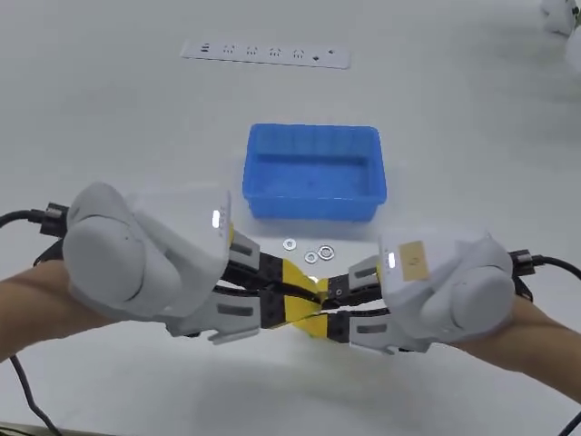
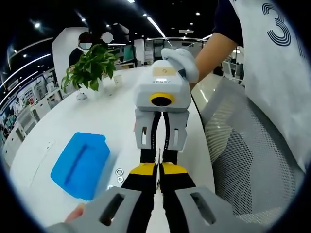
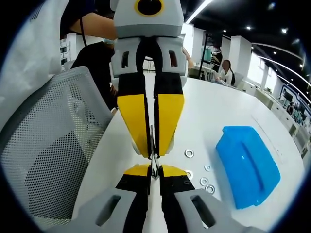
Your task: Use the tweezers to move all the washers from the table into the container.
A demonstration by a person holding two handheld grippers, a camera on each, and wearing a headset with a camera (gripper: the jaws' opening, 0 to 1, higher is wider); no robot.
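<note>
Your left tongs (image 1: 309, 300) and right tongs (image 1: 334, 305) meet tip to tip low in the head view, just in front of you, over the white worktop (image 1: 127, 127). Beyond them the blue container (image 1: 313, 195) stands on the worktop with its open side up. Farther back lies a white power strip (image 1: 263, 53), well apart from the container.

The washers (image 1: 327, 252) lie loose on the worktop between the tips of your tongs and the container's near wall. You can count three in the head view and five in the right gripper view. They lie near one another, and none touches the container.

The tweezers (image 3: 152, 158) show as a thin metal sliver, edge-on, running between the yellow pads of both tongs. Both pairs of jaws are pressed together on it, the left from one end and the right from the other. You cannot tell whether the tweezers touch the worktop.
</note>
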